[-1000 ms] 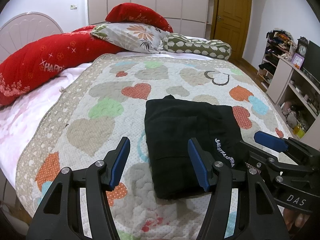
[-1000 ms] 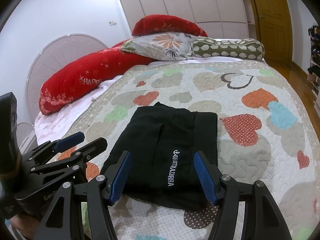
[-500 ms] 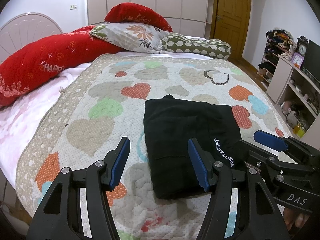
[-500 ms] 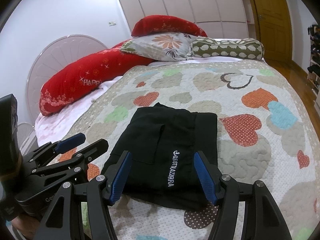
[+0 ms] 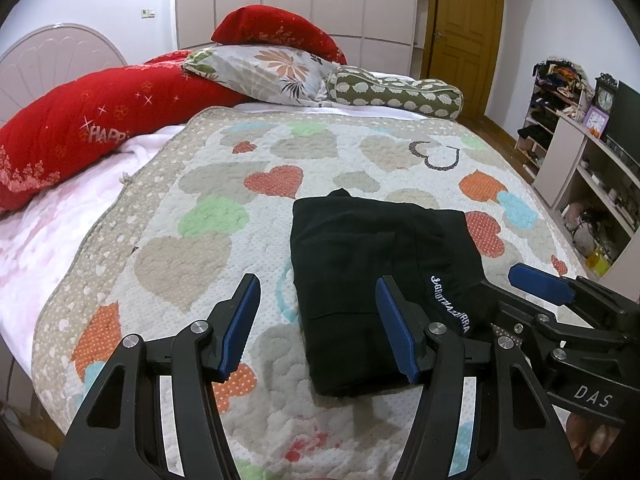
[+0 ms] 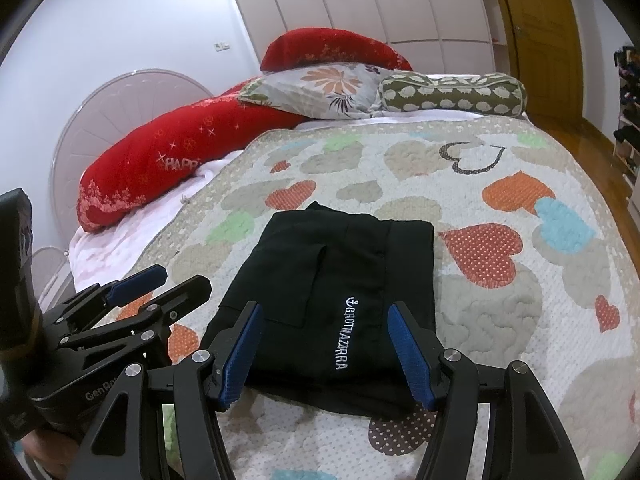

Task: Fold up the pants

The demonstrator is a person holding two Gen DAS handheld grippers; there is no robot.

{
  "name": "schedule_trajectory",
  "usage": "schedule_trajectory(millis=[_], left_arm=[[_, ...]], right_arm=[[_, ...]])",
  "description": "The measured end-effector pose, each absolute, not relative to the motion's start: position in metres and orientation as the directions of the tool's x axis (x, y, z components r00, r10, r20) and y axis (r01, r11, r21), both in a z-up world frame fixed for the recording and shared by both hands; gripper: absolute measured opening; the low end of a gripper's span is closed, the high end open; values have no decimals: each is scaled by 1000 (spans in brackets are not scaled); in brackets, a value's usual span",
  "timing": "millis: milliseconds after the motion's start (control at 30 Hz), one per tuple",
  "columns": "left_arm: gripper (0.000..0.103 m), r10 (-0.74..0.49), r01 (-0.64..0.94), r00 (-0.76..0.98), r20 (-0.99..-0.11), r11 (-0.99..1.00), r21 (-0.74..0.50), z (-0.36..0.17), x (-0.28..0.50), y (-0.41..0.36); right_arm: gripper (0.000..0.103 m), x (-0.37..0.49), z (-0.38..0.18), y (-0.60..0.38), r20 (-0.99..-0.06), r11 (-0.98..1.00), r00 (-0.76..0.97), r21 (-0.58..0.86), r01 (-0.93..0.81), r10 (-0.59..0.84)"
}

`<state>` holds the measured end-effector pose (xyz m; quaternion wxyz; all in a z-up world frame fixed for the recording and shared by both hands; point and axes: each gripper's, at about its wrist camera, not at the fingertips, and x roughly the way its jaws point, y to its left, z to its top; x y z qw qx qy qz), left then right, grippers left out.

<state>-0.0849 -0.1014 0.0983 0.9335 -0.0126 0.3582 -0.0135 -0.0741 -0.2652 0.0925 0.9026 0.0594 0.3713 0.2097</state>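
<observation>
The black pants lie folded into a compact rectangle on the heart-patterned quilt, with white lettering near the front edge. They also show in the right wrist view. My left gripper is open and empty, held above the quilt at the pants' near left edge. My right gripper is open and empty, held over the pants' near edge. Each gripper shows in the other's view: the right one and the left one.
Red pillows, a floral pillow and a green bolster lie at the head of the bed. Shelves with clutter stand to the right, a wooden door behind.
</observation>
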Motion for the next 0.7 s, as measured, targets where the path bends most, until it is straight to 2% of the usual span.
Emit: schedule_trajectory(millis=[700], left_arm=[[60, -30, 23, 785, -618, 1000, -19, 114, -104, -93]], right_arm=[[63, -86, 101, -262, -635, 902, 644, 248, -354, 428]])
